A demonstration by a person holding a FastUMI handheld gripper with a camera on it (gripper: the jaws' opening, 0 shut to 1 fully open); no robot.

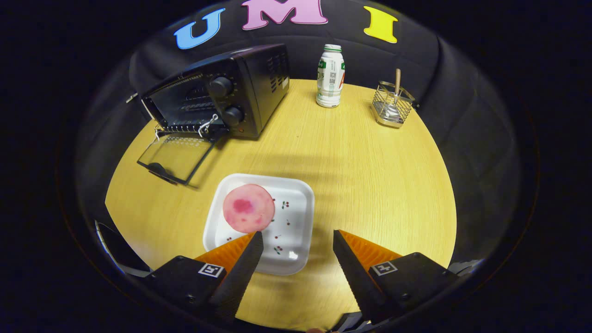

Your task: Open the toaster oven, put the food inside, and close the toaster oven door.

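Observation:
A black toaster oven stands at the far left of the wooden table, its glass door folded down flat and open toward me. A round pink slice of food lies on a white square plate just ahead of my left finger. My gripper hovers above the table's near side, open, with nothing between its fingers. The left fingertip overlaps the plate's near edge; the right one is over bare wood beside the plate.
A white bottle with a green cap stands at the back of the table. To its right sits a wire basket holding a wooden-handled tool. The table has open wood between the plate and these.

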